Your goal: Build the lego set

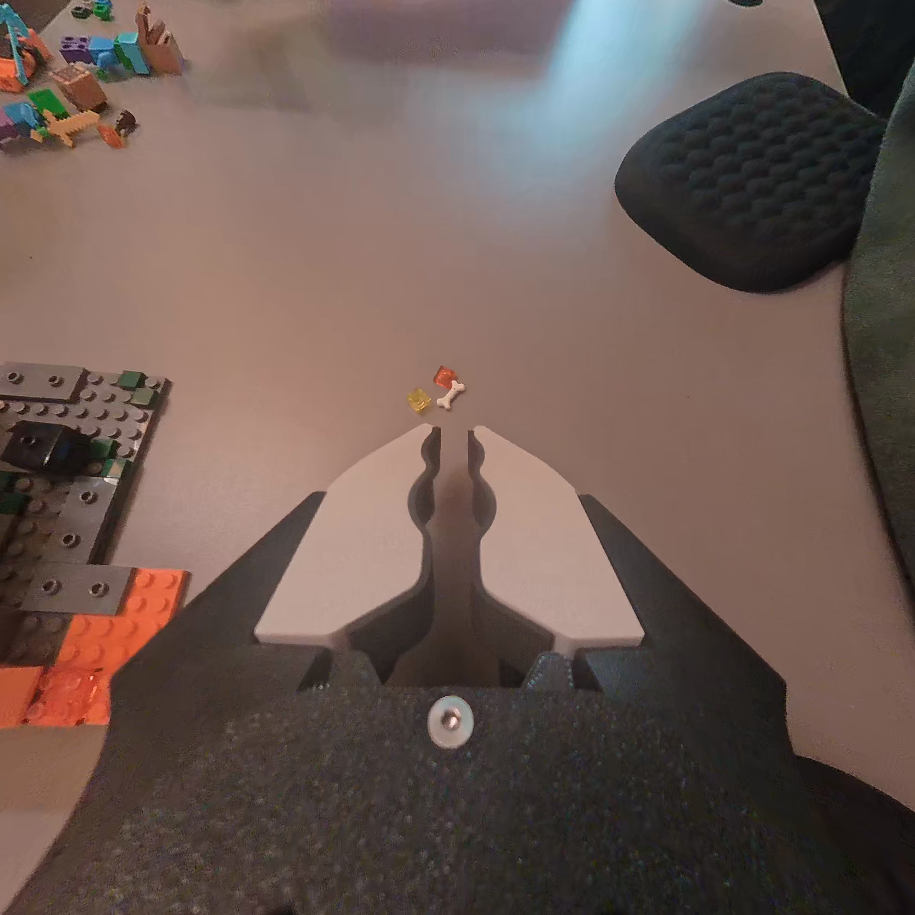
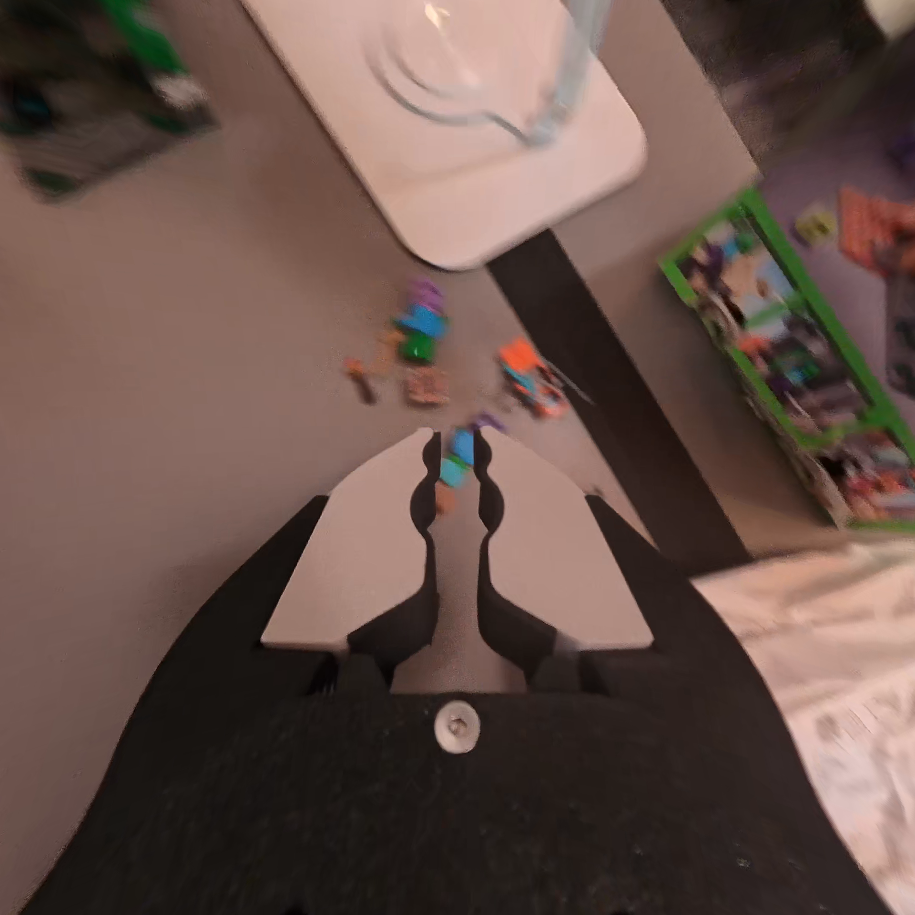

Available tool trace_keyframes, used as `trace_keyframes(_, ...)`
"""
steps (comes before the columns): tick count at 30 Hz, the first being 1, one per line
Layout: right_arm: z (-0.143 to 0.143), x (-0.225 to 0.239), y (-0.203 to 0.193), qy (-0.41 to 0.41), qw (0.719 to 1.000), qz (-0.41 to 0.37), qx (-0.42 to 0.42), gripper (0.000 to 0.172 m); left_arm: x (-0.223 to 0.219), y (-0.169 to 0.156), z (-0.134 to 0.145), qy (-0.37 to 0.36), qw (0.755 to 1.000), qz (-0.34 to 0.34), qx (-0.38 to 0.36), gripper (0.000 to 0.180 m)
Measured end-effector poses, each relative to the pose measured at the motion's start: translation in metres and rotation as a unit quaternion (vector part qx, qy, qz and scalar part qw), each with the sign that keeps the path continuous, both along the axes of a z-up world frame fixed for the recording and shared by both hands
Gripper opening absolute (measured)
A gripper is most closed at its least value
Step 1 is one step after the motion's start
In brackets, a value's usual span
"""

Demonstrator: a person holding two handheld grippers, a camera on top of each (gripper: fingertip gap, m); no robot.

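Two grippers over a grey table (image 1: 297,272) — the left gripper (image 1: 454,430) slightly parted and bare, near a white toy bone (image 1: 450,394); the right gripper (image 2: 456,434) clamped on a blue-and-green brick figure (image 2: 458,458).

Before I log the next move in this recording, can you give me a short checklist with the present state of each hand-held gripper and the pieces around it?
1. Left hand-held gripper holds nothing: ok; bare table shows between its narrowly parted fingers.
2. Small translucent yellow brick, translucent red brick and tiny white bone piece lie just ahead of its tips, untouched: ok.
3. Dark grey studded baseplate build is off to the left, away from the fingers: ok.
4. Blue, teal and purple toy figure sits between the right hand-held gripper fingers: ok.
5. Pads pressing on that figure: cannot tell; the view is blurred.
6. Right view sharp enough to judge: not ok.
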State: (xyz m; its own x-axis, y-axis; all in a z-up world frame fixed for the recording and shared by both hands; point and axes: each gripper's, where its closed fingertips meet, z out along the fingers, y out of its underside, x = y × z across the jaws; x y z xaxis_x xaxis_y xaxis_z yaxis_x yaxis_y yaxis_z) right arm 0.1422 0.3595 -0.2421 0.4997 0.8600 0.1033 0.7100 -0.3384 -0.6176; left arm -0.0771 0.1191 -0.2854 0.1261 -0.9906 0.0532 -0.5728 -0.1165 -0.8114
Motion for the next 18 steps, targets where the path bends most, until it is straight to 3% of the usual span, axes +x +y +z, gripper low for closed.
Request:
trace_keyframes(4,0.003,-0.081,-0.088,0.033,0.993,0.116,-0.005,0.012,-0.001,0.002,0.000,0.000,1.000,0.004,0.003,0.010)
trace_keyframes(9,-0.027,-0.157,-0.201,0.029,0.971,0.235,-0.017,0.012,-0.002,0.003,0.002,-0.001,1.000,0.008,0.010,0.009)
trace_keyframes(12,-0.042,-0.177,-0.226,0.028,0.970,0.238,-0.030,0.012,-0.001,0.003,0.003,0.000,1.000,0.007,0.014,0.009)
trace_keyframes(18,-0.055,-0.189,-0.233,0.021,0.974,0.220,-0.050,0.012,-0.001,0.002,0.004,0.004,1.000,0.007,0.024,0.009)
